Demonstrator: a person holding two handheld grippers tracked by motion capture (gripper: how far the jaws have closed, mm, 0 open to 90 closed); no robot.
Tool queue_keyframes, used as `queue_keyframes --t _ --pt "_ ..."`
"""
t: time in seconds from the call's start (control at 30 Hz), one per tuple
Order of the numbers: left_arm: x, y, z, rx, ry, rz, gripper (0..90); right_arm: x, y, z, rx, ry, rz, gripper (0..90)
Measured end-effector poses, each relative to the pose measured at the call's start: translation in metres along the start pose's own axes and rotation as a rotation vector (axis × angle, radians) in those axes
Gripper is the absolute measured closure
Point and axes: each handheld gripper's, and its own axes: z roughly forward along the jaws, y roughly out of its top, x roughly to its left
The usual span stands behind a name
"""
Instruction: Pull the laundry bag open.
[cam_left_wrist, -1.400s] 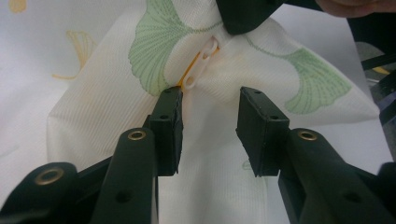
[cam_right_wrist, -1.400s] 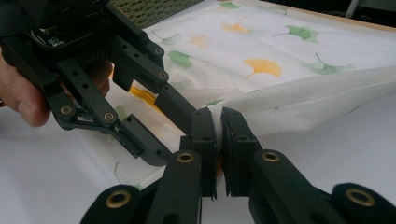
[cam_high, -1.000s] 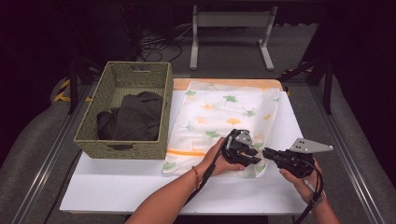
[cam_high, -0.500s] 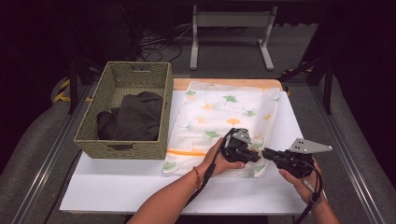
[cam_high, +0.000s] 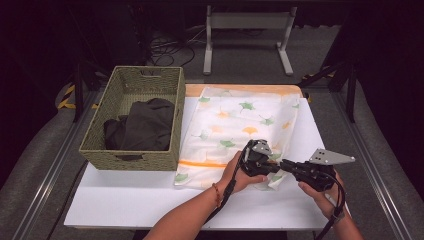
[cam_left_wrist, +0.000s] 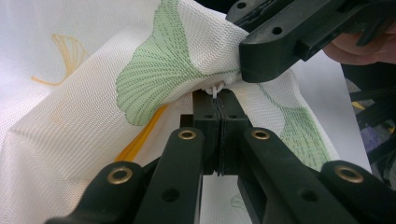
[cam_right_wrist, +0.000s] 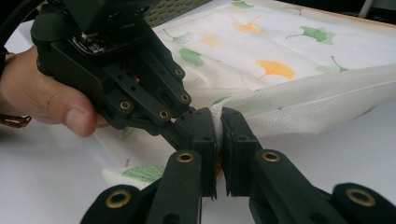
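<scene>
Mesh laundry bag (cam_high: 240, 127) lies on the table (cam_high: 150, 205); my right tool (cam_right_wrist: 218, 122) pinches its corner, left tool (cam_left_wrist: 218, 100) has just clamped the zipper pull (cam_left_wrist: 215, 88). Tugging unevenly could slip it free.

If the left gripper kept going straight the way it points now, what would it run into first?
Most likely the right gripper: its black jaw sits just past the left gripper, which is shut on a small white zipper pull of the white leaf-print fabric cover. Depth is hard to judge.
</scene>
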Motion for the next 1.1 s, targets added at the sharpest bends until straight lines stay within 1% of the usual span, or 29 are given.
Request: queue_keyframes --t 0.17,0.2,0.33,0.4,0.43,0.47,0.5,0.57,0.67,0.8,0.93,1.03,1.07,1.1 --pt "0.0 0.0 -0.001 0.003 0.009 -0.006 90.0 0.0 -0.001 0.0 0.003 -0.004 0.002 85.2" --pt "-0.001 0.0 -0.002 0.011 0.026 -0.002 90.0 0.0 -0.001 -0.001 0.005 -0.012 0.0 85.3" --pt "-0.001 0.001 -0.004 0.023 0.031 -0.002 90.0 0.001 -0.001 0.0 0.008 -0.024 0.002 85.5" --pt "0.0 0.001 -0.005 0.036 0.049 0.004 90.0 0.002 -0.001 0.0 0.008 -0.028 0.001 85.6" --pt "0.0 0.001 -0.005 0.036 0.049 0.004 90.0 0.002 -0.001 0.0 0.008 -0.028 0.001 85.6" --pt "-0.001 0.001 -0.005 0.033 0.054 -0.004 90.0 0.002 -0.001 0.0 0.01 -0.032 -0.005 85.7" --pt "-0.001 0.001 -0.005 0.035 0.049 -0.005 90.0 0.003 -0.001 0.0 0.008 -0.034 -0.005 85.7" --pt "0.0 0.002 -0.006 0.047 0.053 0.018 90.0 0.002 -0.001 -0.001 0.009 -0.036 -0.004 85.8" --pt "-0.001 0.001 -0.008 0.049 0.065 0.016 90.0 0.002 -0.002 -0.002 0.006 -0.039 -0.003 85.8" --pt "0.003 -0.002 -0.011 0.055 0.075 0.001 90.0 0.001 -0.004 -0.003 0.004 -0.044 0.006 85.9" --pt "0.005 -0.003 -0.013 0.066 0.086 0.009 90.0 0.001 -0.005 -0.004 0.006 -0.049 0.004 85.9" --pt "0.007 -0.005 -0.016 0.076 0.095 0.002 90.0 0.0 -0.006 -0.005 0.005 -0.053 0.006 85.9" --pt "0.007 -0.005 -0.017 0.083 0.098 -0.006 90.0 0.0 -0.006 -0.006 0.005 -0.058 0.006 86.0" --pt "0.009 -0.006 -0.018 0.087 0.097 -0.004 90.0 -0.001 -0.007 -0.006 0.006 -0.06 0.008 86.0"
